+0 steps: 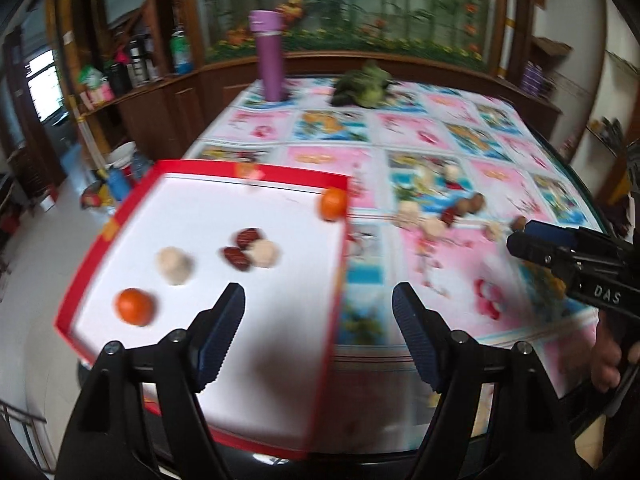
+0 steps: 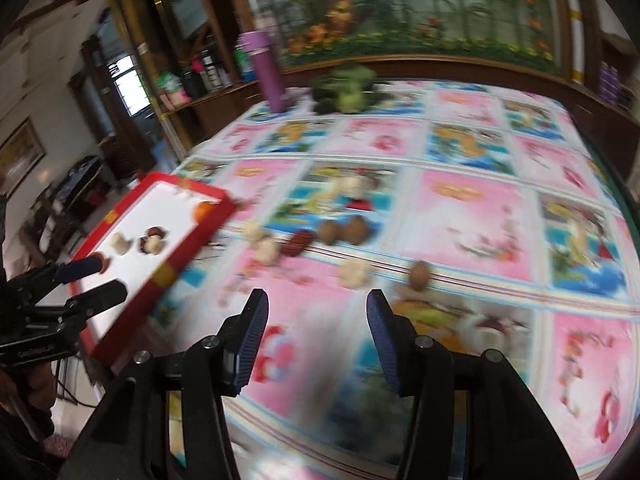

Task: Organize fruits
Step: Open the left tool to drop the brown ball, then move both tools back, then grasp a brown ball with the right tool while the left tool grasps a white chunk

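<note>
Nearest the lens in the left wrist view, the left gripper [image 1: 318, 336] fills the bottom of the frame, its two dark ribbed pads spread wide with nothing between them. It hangs over the near part of a shallow red-rimmed tray [image 1: 120, 224] that takes up the lower left of the picture. Inside the tray lie two small oranges [image 1: 135, 306], two pale lumpy fruits [image 1: 175, 265] and a pair of dark red dates [image 1: 237, 258]; one orange sits against the far right rim. Judging by that, the tray is the collecting place, and the empty, parted pads suit a hand that has nothing to carry.

In the right wrist view the right gripper [image 2: 316, 340] sits at the bottom centre, its pads also apart and empty, aimed down at the patterned tablecloth [image 2: 460, 208]. Just beyond it, across the middle of the frame, the unsorted fruit is scattered: pale pieces [image 2: 354, 272], a brown nut-like one [image 2: 420, 274], two more brown ones [image 2: 346, 230] and another date [image 2: 298, 242]. The brown one lies closest ahead of the pads, so it looks the likeliest next pick.

A purple flask [image 2: 266, 72] and green vegetables [image 2: 346, 88] stand at the far edge, well apart from the fruit.
</note>
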